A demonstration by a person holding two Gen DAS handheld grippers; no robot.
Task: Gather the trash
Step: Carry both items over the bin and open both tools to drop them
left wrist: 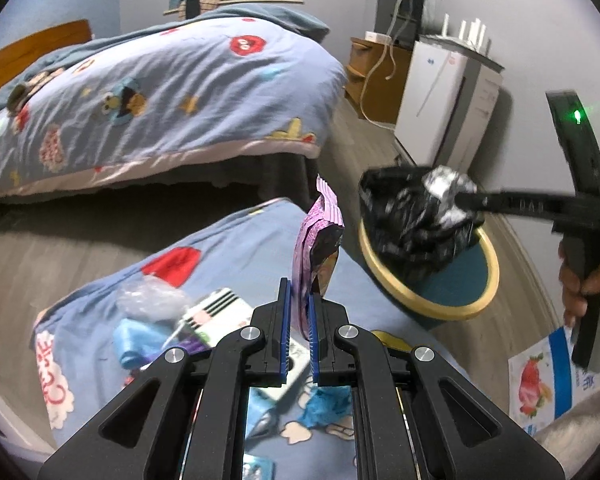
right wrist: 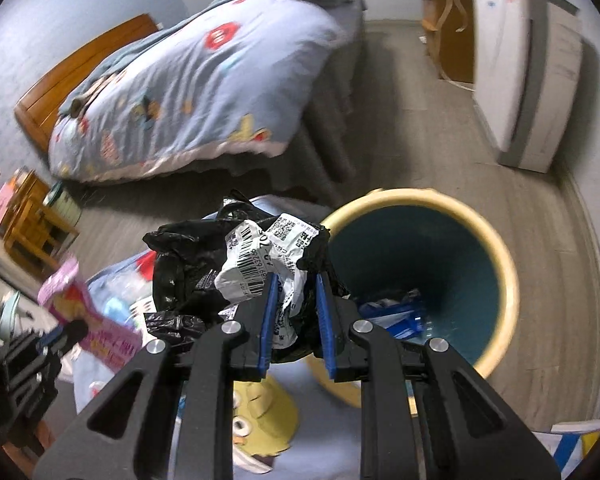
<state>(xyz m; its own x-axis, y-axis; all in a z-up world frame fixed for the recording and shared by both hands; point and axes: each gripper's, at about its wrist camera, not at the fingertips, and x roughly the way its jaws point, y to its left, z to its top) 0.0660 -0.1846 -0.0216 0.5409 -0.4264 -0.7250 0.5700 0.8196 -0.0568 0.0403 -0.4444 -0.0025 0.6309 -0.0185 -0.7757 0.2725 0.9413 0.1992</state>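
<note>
My left gripper is shut on a purple snack wrapper and holds it upright above the blue quilt; the wrapper also shows at the left of the right wrist view. My right gripper is shut on a crumpled black plastic bag with a white barcode label, held beside the rim of the teal bin with a cream rim. In the left wrist view the bag hangs over the bin. Blue-and-white trash lies inside the bin.
More litter lies on the quilt: a clear plastic wad, a blue wrapper, a striped carton. A strawberry-print packet lies at the right. A bed, a white appliance and a wooden cabinet stand beyond.
</note>
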